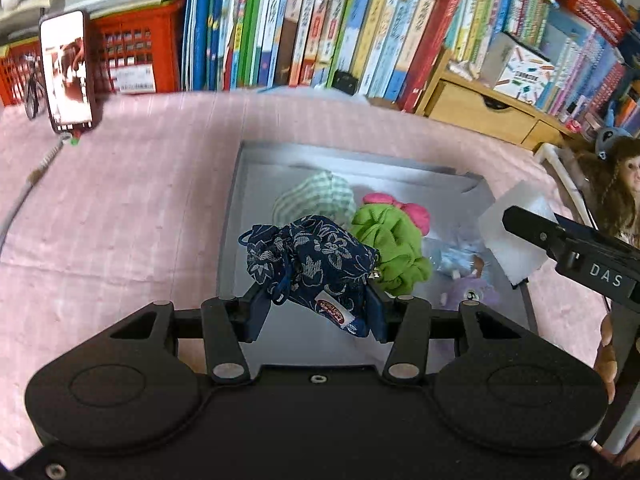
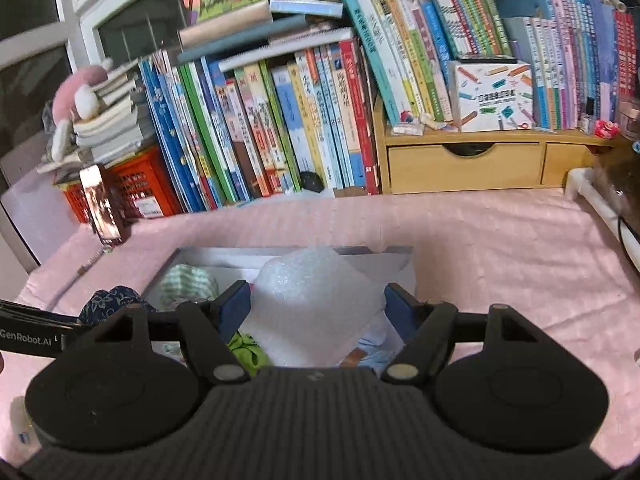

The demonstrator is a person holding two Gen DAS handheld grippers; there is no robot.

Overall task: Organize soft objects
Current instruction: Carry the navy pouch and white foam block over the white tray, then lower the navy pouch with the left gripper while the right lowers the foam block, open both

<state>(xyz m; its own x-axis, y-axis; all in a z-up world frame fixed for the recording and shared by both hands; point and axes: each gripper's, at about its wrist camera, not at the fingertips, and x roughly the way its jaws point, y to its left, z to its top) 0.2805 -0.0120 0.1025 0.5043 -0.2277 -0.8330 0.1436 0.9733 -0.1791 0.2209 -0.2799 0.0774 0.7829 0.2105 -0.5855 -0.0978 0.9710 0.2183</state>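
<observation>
A dark blue flowered pouch sits clamped between the two blue pads of the left gripper, bulging out above and in front of them, with its drawstring loop hanging off the left side and a small red label showing underneath. It hangs over the near left part of a grey box that lies on a pink cloth.

In the box, just beyond the pouch, are a green-checked cloth bundle, a lime green mesh sponge touching the pouch's right side, a pink item behind the sponge, and a small purple plush toy toward the near right corner.

The right gripper holds a sheet of white foam between its pads, above the right side of the same box; how firmly the pads press on it is hard to judge, though the sheet stands up from between them.

Behind the cloth stand a row of books, a red crate, a phone propped upright and wooden drawers.
</observation>
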